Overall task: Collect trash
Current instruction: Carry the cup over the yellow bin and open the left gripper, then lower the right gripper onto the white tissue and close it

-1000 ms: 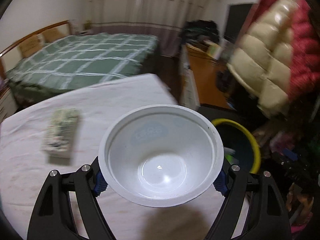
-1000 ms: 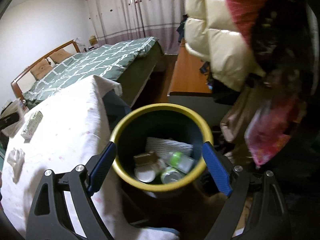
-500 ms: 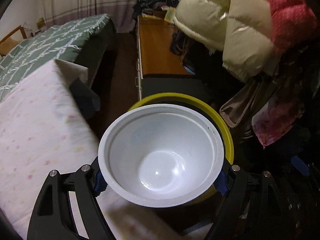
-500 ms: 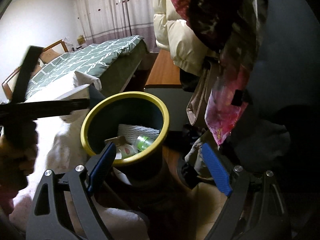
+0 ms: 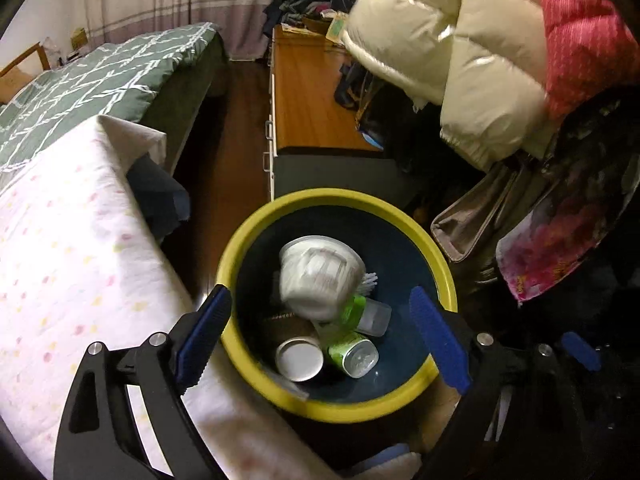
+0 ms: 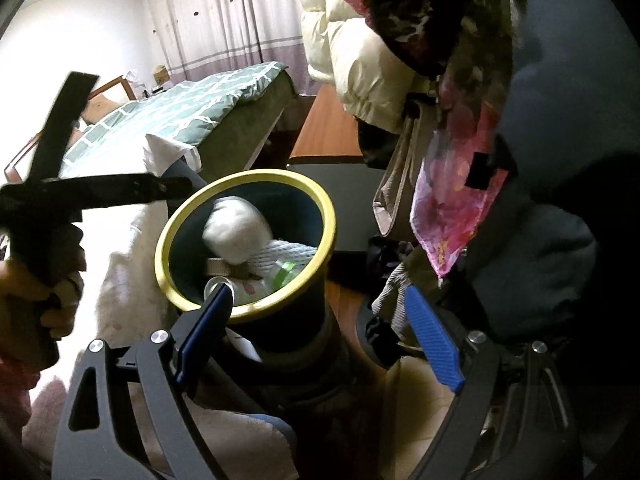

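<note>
A dark bin with a yellow rim [image 5: 248, 364] [image 6: 168, 240] stands on the floor beside the table. A white plastic bowl [image 5: 320, 276] [image 6: 236, 230], blurred and tipped over, is inside it above a green can [image 5: 354, 354], a bottle [image 5: 364, 314] and a round white lid [image 5: 299, 359]. My left gripper [image 5: 320, 336] hangs over the bin; its jaws are opening and nothing touches its blue pads [image 5: 202, 340]. My right gripper [image 6: 320, 328] is open and empty, to the right of the bin. The left gripper's black frame [image 6: 100, 194] and a hand [image 6: 48, 292] show in the right wrist view.
A table with a dotted white cloth [image 5: 72, 264] lies left of the bin. Behind it are a bed with a green quilt [image 5: 100, 80] and a wooden cabinet [image 5: 312, 92]. Puffy jackets [image 5: 460, 52] and bags [image 6: 448, 208] hang close on the right.
The left gripper carried the white bowl from over the table to above the bin, then let it go; the bowl now tumbles inside the bin. The right gripper drifted right of the bin.
</note>
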